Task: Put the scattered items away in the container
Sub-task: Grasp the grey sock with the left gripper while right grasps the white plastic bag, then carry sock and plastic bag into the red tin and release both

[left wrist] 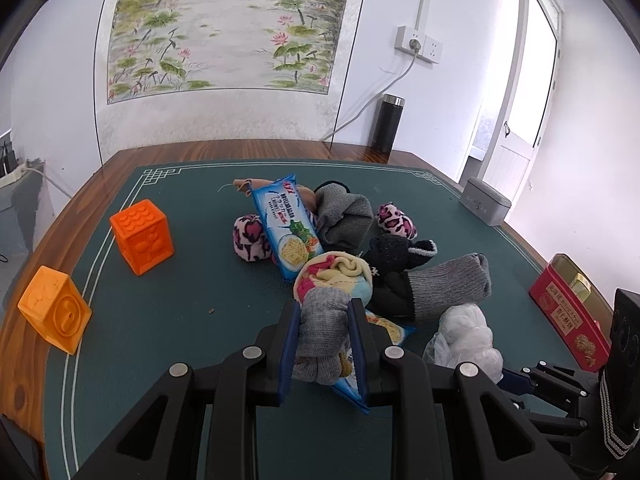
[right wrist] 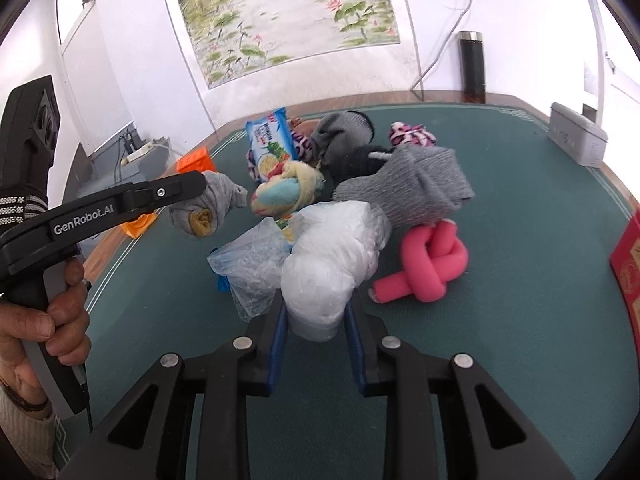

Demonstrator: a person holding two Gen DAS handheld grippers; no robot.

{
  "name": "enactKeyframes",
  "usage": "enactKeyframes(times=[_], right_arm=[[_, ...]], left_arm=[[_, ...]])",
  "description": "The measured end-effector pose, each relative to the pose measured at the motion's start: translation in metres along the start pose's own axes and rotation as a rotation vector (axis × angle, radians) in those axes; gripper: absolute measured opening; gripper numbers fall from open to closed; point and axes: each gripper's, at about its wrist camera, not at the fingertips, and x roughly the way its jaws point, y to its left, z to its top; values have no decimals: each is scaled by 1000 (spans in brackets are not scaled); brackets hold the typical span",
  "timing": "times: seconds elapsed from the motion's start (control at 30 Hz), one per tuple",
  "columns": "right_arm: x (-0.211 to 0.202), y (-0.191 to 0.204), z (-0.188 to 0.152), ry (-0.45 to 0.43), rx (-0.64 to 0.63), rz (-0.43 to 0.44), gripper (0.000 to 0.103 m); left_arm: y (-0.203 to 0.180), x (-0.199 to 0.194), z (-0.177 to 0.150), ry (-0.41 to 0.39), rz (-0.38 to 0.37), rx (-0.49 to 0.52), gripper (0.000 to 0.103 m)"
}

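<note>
Clamping a grey sock roll point(left wrist: 320, 332), left fingers point(left wrist: 290, 344); right fingers point(right wrist: 280, 332) squeeze white bag point(right wrist: 332, 276).

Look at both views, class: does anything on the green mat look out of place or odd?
Yes. The pink foam tube is tied in a knot, and rolled socks, a cracker pack and a plastic bag lie heaped together.

Lotus painting point(left wrist: 224, 24), wall socket point(left wrist: 420, 44) with cable, black flask point(left wrist: 387, 126) beside the wall.
</note>
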Motion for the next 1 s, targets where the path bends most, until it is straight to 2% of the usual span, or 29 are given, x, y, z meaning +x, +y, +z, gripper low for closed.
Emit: enactKeyframes(times=[0.4, 0.57, 0.83, 1.0], right_arm=[[-45, -9, -4, -97, 10, -90, 30], [-72, -22, -4, -156, 25, -163, 30], [-134, -79, -8, -268, 127, -342, 30], [-167, -124, -20, -299, 218, -442, 30]], left_arm=[[-31, -17, 5, -30, -47, 47, 26], [-51, -21, 8, -32, -85, 75, 26], [-103, -16, 15, -23, -171, 127, 26], [-157, -4, 24, -11, -265, 164, 25]])
